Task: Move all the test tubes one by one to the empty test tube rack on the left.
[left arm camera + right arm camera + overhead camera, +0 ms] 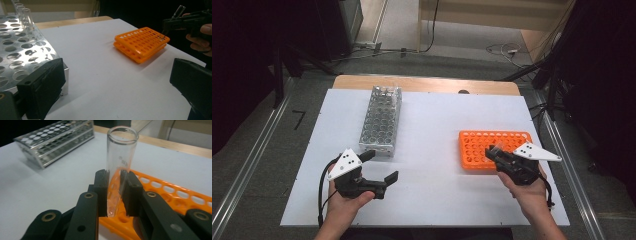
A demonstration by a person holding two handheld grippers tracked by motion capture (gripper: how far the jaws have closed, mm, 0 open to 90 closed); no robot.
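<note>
My right gripper is shut on a clear glass test tube, held upright over the near edge of the orange tube rack. In the left gripper view the right gripper holds the tube tilted above the orange rack's far right corner. The metal tube rack stands left of centre, with a few glass tubes at its far end. My left gripper hovers open just in front of the metal rack, nothing between its fingers.
A white board covers the wooden table. Dark equipment and cables stand around the table on a grey floor. Bare board lies between the two racks.
</note>
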